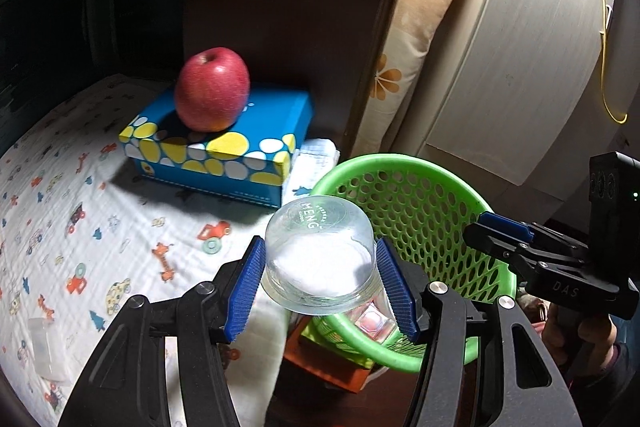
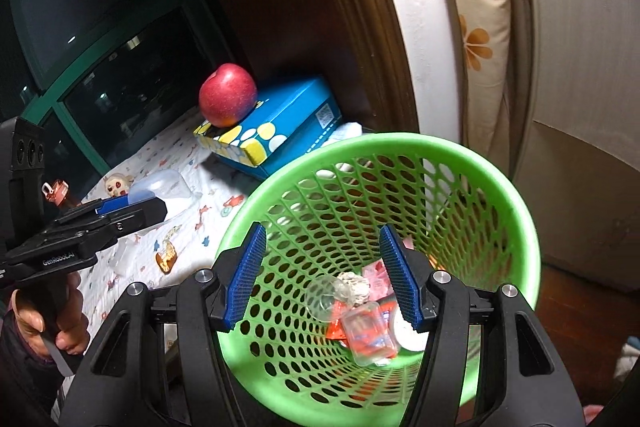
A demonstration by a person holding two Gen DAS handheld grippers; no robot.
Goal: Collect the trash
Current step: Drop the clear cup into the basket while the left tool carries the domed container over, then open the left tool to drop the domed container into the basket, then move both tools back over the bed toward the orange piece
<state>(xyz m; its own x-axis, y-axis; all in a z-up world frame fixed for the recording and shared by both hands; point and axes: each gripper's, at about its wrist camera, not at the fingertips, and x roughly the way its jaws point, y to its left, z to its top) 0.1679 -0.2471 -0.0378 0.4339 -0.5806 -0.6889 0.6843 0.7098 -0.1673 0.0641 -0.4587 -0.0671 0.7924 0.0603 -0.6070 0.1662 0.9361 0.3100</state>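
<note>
— What colours are there?
— A red apple [image 1: 212, 89] on a blue box [image 1: 224, 143] with yellow and white spots, and a bright green basket [image 2: 472, 163].
— The cloth [image 1: 60, 211]?
— White, printed with little orange and blue cars.

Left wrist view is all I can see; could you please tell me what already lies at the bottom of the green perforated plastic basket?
Observer: The right wrist view looks into the green perforated plastic basket: a crumpled paper ball, a clear plastic cup and pink wrappers lie at the bottom.
Operator: Thanks. Before I drop this clear domed plastic container, is the right gripper holding anything?
Observer: No, the right gripper is open, nothing between its blue pads, aimed into the basket mouth.
</note>
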